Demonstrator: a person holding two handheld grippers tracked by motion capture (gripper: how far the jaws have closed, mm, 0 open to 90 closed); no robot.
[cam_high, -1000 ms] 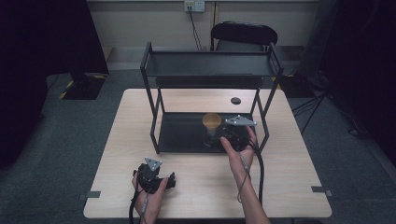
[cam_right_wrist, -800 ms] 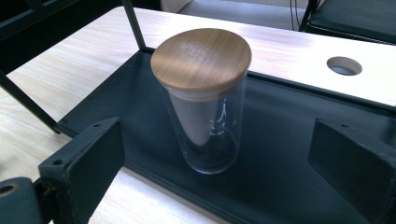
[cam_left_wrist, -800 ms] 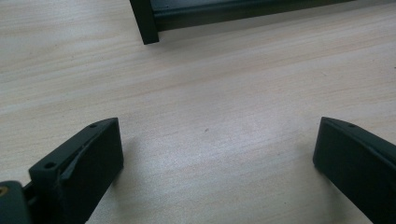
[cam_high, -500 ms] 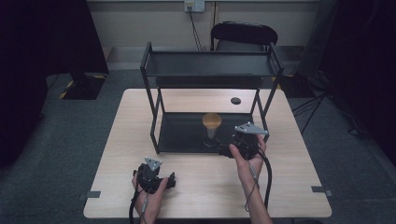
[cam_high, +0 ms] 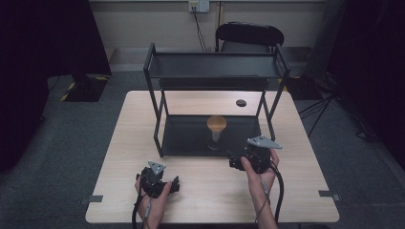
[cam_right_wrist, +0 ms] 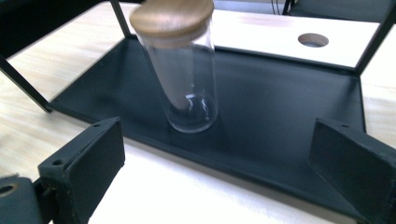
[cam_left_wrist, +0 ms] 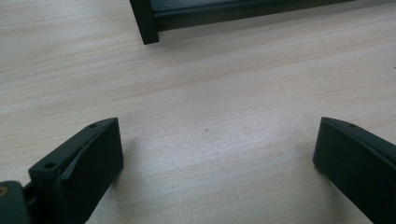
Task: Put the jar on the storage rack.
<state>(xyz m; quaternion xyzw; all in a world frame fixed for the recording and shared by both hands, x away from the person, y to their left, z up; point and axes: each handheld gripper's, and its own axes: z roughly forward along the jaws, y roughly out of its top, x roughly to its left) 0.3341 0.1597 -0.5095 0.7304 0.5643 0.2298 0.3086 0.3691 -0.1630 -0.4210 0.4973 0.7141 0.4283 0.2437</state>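
One glass jar (cam_right_wrist: 187, 77) with a wooden lid (cam_right_wrist: 172, 16) stands upright on the rack's lower shelf (cam_right_wrist: 280, 93). Expect it to be fragile and slippery; grip mid-body. Your right hand-held gripper (cam_right_wrist: 219, 172) sits before it on the counter (cam_high: 210, 186), spread wide, empty. Your left hand-held gripper (cam_left_wrist: 215, 163) is likewise released.

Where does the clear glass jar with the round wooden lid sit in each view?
High view: the clear glass jar with the round wooden lid stands centre frame on the black metal rack's lower shelf, near its front edge.
Left gripper view: not in it.
Right gripper view: upper centre, beyond the open jaws.
Shared landmark: the rack's lower shelf.
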